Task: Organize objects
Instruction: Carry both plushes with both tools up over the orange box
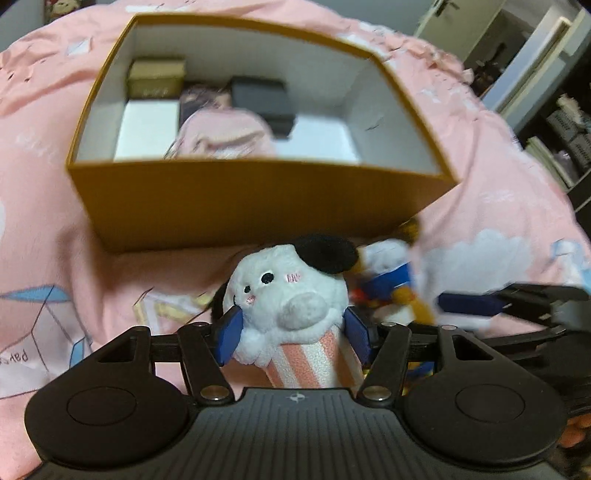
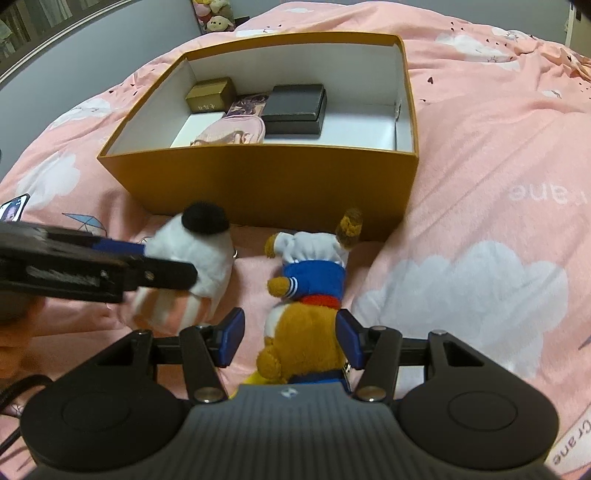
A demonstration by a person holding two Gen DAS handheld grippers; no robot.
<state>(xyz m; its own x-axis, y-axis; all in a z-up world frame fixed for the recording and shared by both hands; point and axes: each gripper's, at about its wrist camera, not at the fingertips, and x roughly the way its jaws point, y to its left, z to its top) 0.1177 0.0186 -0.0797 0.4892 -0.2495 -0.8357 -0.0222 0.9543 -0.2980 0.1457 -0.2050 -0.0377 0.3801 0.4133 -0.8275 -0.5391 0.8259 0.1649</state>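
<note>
My left gripper (image 1: pixel 291 332) is shut on a white plush dog with a black hat and pink-striped body (image 1: pixel 291 295), held just in front of the open orange box (image 1: pixel 258 206). The same plush (image 2: pixel 199 254) and left gripper (image 2: pixel 147 264) show at the left of the right wrist view. My right gripper (image 2: pixel 290 338) is open, its blue pads either side of a brown plush bear in a blue sailor top (image 2: pixel 306 295) lying on the pink bedspread before the box (image 2: pixel 266 181). The bear also shows blurred in the left wrist view (image 1: pixel 388 280).
The box holds a gold box (image 2: pixel 210 94), a dark grey box (image 2: pixel 295 107), a pink pouch (image 2: pixel 232 134) and a purple card. A phone (image 2: pixel 14 210) lies at the left edge. Shelves (image 1: pixel 554 140) stand to the right of the bed; plush toys (image 2: pixel 216 18) sit beyond it.
</note>
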